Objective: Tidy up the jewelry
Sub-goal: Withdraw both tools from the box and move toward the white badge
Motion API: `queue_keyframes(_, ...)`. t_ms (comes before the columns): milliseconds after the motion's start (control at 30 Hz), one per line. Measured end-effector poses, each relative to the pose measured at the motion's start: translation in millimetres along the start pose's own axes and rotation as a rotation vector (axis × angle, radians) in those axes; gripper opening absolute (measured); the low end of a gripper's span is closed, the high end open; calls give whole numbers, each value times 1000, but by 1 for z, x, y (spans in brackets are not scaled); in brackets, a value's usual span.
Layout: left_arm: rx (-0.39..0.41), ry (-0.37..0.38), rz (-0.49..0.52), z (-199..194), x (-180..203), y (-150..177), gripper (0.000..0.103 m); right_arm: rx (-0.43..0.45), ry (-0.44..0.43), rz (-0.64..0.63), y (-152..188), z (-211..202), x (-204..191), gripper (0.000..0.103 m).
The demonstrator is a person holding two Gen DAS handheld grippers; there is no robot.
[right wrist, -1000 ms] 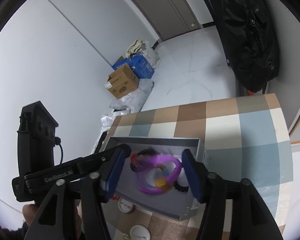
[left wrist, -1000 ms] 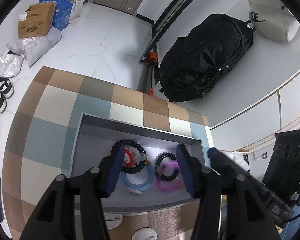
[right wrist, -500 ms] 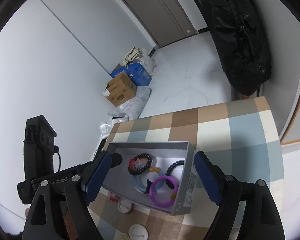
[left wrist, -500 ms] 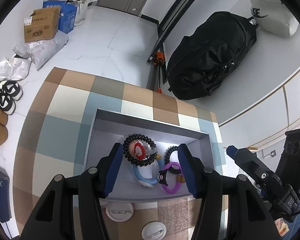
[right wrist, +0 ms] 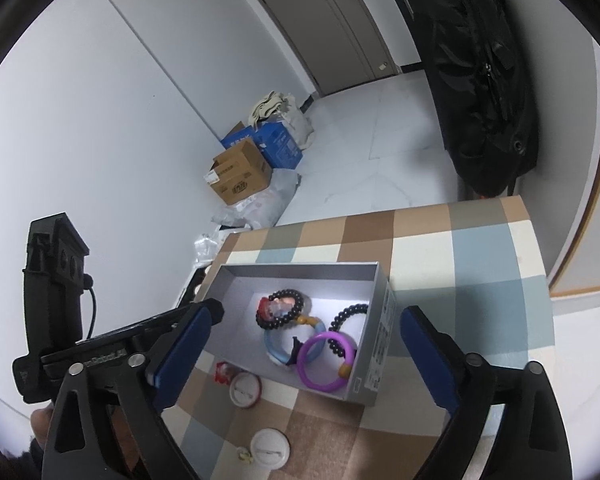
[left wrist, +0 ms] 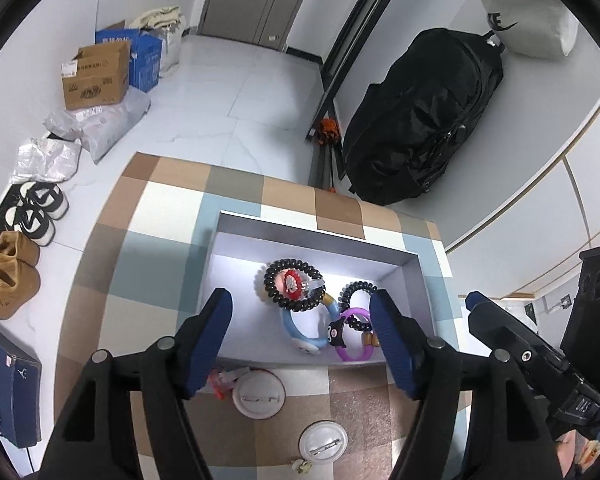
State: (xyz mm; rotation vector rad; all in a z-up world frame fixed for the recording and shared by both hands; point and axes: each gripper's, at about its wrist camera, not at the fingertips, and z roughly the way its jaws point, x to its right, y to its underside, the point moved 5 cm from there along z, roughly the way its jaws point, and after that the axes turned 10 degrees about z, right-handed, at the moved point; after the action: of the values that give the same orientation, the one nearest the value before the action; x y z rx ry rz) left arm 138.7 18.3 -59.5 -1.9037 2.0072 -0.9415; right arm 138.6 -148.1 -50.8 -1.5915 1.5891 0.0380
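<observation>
Jewelry sits gathered in the shallow grey cardboard box [right wrist: 374,280] on the checked brown, cream and blue tablecloth [right wrist: 480,248]: a purple plastic bangle [right wrist: 326,361] lies nearest the front corner, a pale blue bangle [right wrist: 278,346] beside it, and two black beaded bracelets [right wrist: 281,307] behind, one ringed around a red charm. Outside the box, close to its front wall, remain a small red trinket [left wrist: 220,383] and two white round pin badges [left wrist: 259,393], one further forward with a tiny pale piece next to it.

Both tools are empty. The left gripper [left wrist: 302,320] hangs over the box with its blue jaws opening and nothing pressed between them; the right gripper [right wrist: 306,344] is also opening, spread wide either side of the box with no contact.

The step in hand appears to be fetching the next loose piece. To do it well, I would judge the nearer white badge the easiest target: come down steeply, straddle its rim with the pads either side, and close only once both tips touch the cloth, since a flat disc can slip out. Keep the other tool away from the box wall so it is not nudged.
</observation>
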Motion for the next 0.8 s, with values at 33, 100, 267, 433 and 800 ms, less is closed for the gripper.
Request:
queue_keyframes(33,1,-2,6,-2,0,1,67,0,1,-6,1,-1,-1,99)
queue_keyframes(100,8,-14,17,-6,1,4,67,5,5,-20,3,-4,-3,99)
queue_keyframes(267,5,-53,45,-11,2,13,78,22,6,-50,9,-12,-8,103)
queue_keyframes(433,27,-83,96,-18,8,23,78,28,22,-77,17,-17,-10,103)
queue_keyframes(800,32,-124,113,-25,5,46,78,12,57,-121,40,-22,-12,103)
